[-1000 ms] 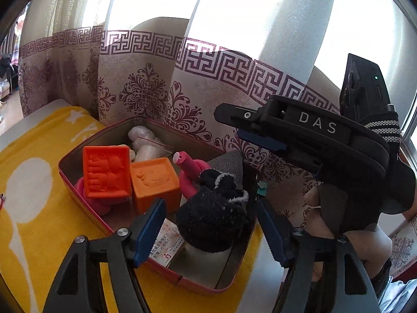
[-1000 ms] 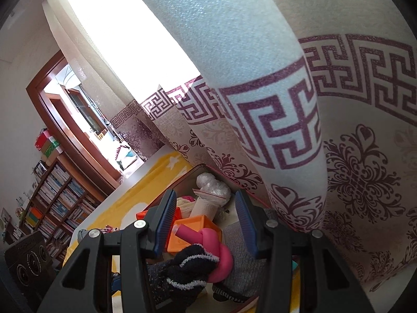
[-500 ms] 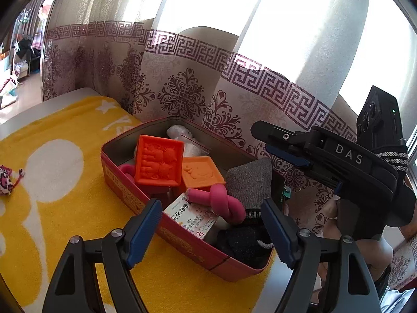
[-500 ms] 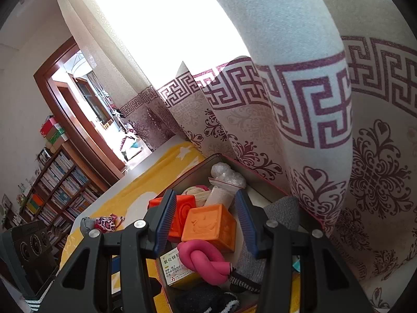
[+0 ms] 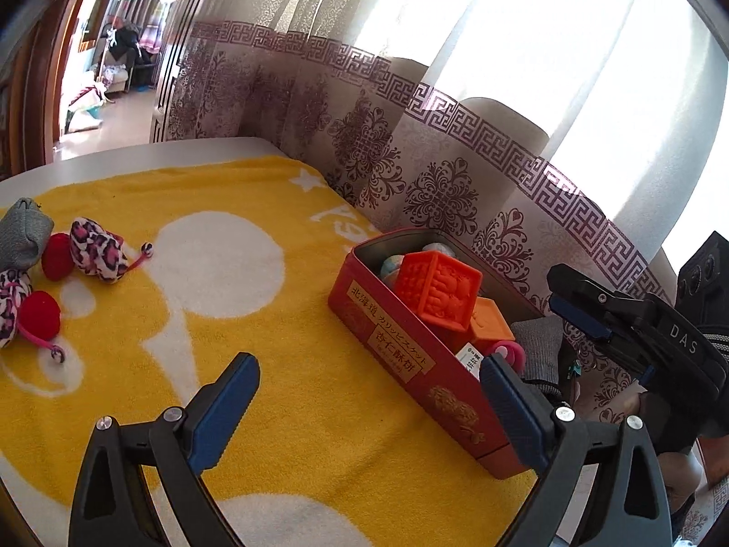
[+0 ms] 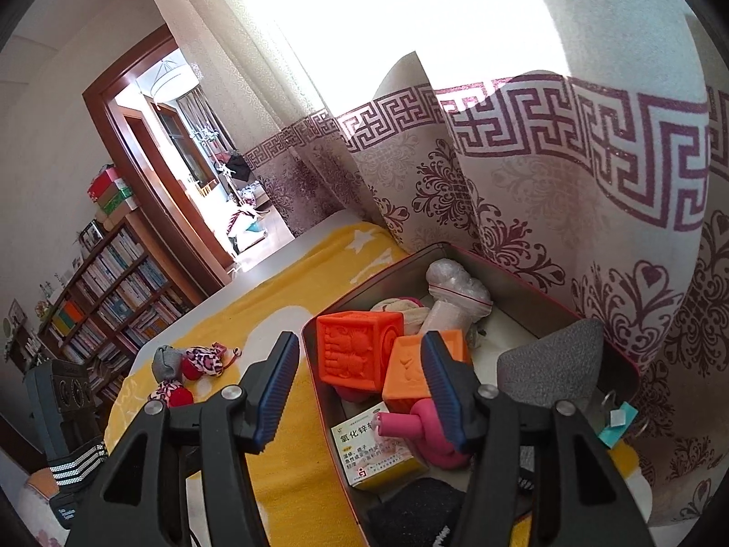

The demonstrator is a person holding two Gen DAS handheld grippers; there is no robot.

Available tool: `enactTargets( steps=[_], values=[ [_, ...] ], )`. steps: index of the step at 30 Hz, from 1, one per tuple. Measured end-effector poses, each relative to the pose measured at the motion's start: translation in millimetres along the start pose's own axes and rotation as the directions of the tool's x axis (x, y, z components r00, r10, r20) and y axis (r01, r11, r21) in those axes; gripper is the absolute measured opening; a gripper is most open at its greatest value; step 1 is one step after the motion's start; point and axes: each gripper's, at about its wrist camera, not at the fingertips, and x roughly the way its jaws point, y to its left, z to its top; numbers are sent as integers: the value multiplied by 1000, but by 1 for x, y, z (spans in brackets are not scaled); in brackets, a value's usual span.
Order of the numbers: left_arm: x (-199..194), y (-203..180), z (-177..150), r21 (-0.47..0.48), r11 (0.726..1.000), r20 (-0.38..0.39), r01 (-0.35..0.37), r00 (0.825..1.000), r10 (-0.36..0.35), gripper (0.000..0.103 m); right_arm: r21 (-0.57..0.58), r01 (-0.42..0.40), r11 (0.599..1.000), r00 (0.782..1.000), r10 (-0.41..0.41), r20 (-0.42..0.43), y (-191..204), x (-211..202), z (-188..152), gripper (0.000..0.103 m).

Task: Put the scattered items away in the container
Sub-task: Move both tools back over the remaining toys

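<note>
**A:** Which next? Both the left gripper (image 5: 369, 415) and the right gripper (image 6: 360, 392) have their fingers spread wide, holding nothing.

**B:** The red tin (image 5: 410, 364) sits by the curtain, already crowded. Leopard-print toys (image 5: 98, 250) lie well apart on the yellow towel (image 5: 273, 410) (left side). I'd send the left across, straddle the plush body, not the cord, and close gently.

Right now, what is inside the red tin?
In the red tin: two orange blocks, a pink knotted toy, a medicine box, grey sock, bagged wrap. Whatever lies beneath them is covered.
</note>
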Motion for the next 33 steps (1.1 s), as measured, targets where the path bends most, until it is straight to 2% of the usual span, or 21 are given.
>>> enactTargets(
  steps=[5, 10, 13, 20, 23, 26, 28, 33],
  values=[
    [-19, 49, -1, -87, 993, 15, -75, 997, 77, 99, -53, -47, 997, 998, 45, -37, 30, 15, -7, 63],
    [-43, 97, -3, -190, 972, 35, -137, 989, 146, 99, -100, -98, 990, 991, 88, -99, 60, 38, -17, 63],
    [-60, 117, -4, -218, 962, 61, -166, 981, 183, 99, -132, -129, 983, 984, 111, -137, 78, 50, -24, 63],
    [-92, 153, -6, -247, 932, 116, -264, 947, 299, 99, -188, -180, 965, 969, 142, -202, 111, 79, -40, 68],
    [-94, 170, -3, -277, 913, 114, -300, 933, 341, 99, -199, -190, 961, 964, 144, -224, 121, 95, -47, 68],
    [-88, 185, 0, -281, 897, 80, -341, 923, 376, 99, -204, -198, 959, 958, 145, -247, 127, 109, -55, 68],
    [-82, 193, 3, -284, 892, 58, -351, 923, 381, 99, -209, -196, 958, 955, 138, -261, 128, 117, -62, 68],
    [-66, 212, 8, -320, 895, 28, -311, 941, 337, 99, -195, -181, 964, 946, 116, -304, 120, 133, -71, 68]
  ],
)
